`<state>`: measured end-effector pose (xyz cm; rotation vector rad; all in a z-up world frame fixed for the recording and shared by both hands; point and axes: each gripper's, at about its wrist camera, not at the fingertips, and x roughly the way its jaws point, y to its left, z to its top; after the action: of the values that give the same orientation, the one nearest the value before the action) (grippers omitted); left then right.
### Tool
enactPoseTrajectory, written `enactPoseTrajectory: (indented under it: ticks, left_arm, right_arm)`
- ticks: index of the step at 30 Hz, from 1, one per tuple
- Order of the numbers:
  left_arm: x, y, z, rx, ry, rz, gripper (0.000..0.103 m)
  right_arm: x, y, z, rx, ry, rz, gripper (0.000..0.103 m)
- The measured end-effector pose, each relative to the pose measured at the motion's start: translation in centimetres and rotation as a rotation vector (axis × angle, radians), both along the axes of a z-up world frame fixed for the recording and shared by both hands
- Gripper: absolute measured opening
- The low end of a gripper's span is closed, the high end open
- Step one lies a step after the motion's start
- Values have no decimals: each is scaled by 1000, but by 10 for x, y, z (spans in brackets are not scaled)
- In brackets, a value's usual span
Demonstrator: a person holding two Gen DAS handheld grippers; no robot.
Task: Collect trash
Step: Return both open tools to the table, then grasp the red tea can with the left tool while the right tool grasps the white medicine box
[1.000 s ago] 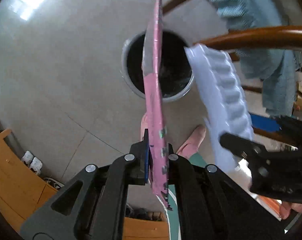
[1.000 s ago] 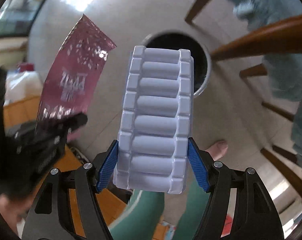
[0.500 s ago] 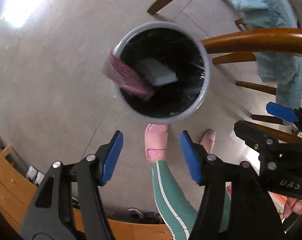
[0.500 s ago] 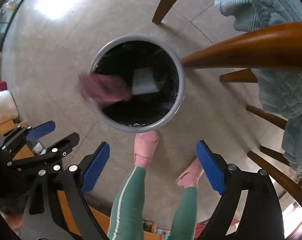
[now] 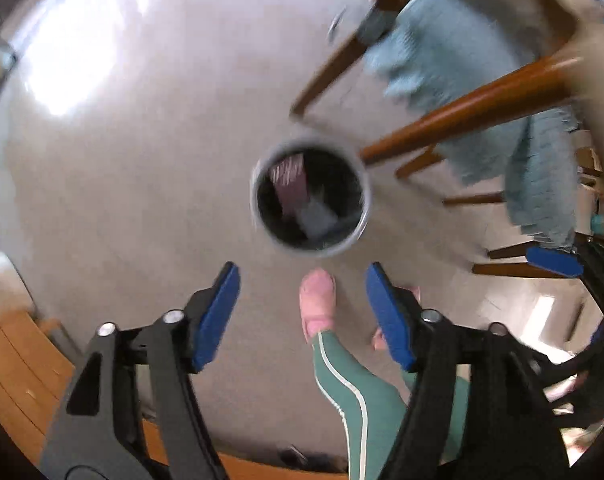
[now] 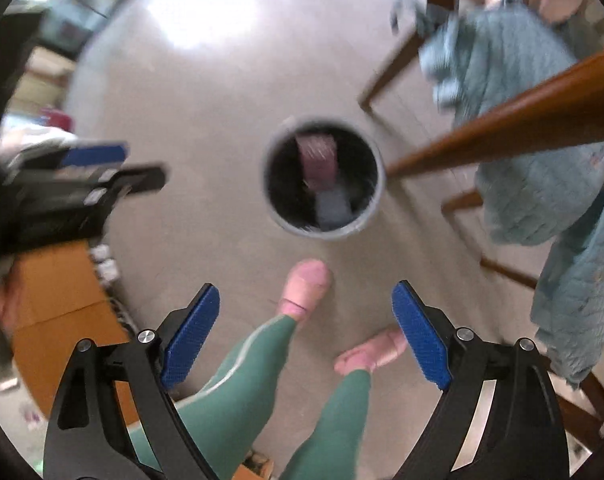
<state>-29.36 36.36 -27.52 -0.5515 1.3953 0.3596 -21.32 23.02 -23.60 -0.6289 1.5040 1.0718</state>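
Left wrist: round grey bin (image 5: 258, 200) (black-lined) holds pink wrapper (image 5: 288, 184).

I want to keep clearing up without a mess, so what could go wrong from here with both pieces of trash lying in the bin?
1. The pink wrapper seems to lean up the wall of the bin; later trash may push it out.
2. A wooden chair leg crosses just beside the rim, so the right gripper could knock it on the next drop.
3. The person's pink slipper stands close to the bin and could tip it.
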Motion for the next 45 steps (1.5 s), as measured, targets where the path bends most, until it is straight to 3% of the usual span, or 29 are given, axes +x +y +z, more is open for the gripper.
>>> enactPoseTrajectory:
  ticks: [2,3,4,5,8,10,14,16,19,23,27,32,33,35,36,38,45]
  left_arm:
    - [12,-7,60,60,-73,-42,76]
    - [23,-13,100,101,-136,-81,86]
    - [36,-22,132,134,-191,-123,96]
    - [52,-33,163,165,-253,-170,96]
    - [107,-75,213,170,-382,-301,96]
    - [140,-103,223,147,-417,-357,96]
    - [212,-179,225,90,-417,-484,96]
    - [245,-219,218,72,-404,-547,96]
    - [280,-268,205,114,-362,-634,96]
    - [317,-311,177,184,-296,-647,96]
    - [331,-318,171,185,-273,-616,96]
    - [344,-322,155,165,-235,-564,90]
    - [348,-323,149,170,-225,-564,86]
    - [352,-328,140,139,-197,-586,67]
    - [354,-330,139,136,-188,-585,64]
    - [352,-332,139,130,-195,-593,64]
    - [344,-333,144,119,-207,-579,64]
  right_arm:
    - [20,-29,76,128,-48,-54,87]
    - [30,-41,99,162,-74,-89,88]
    - [50,-63,133,205,-130,-163,89]
    - [70,-86,159,227,-185,-247,91]
    - [126,-154,198,232,-269,-486,91]
    - [162,-205,211,209,-309,-641,91]
    - [214,-296,208,125,-394,-821,91]
    - [236,-334,194,69,-383,-898,91]
    - [267,-378,173,34,-313,-1011,91]
    - [299,-399,150,51,-214,-1107,91]
    - [324,-397,133,55,-122,-1161,91]
    - [333,-383,115,14,-87,-1159,91]
    - [334,-384,110,12,-61,-1167,91]
    - [332,-389,107,41,-37,-1169,84]
    - [329,-392,109,47,-47,-1167,81]
    - [328,-396,112,59,-60,-1150,75]
    - [329,-411,118,107,-22,-1121,73]
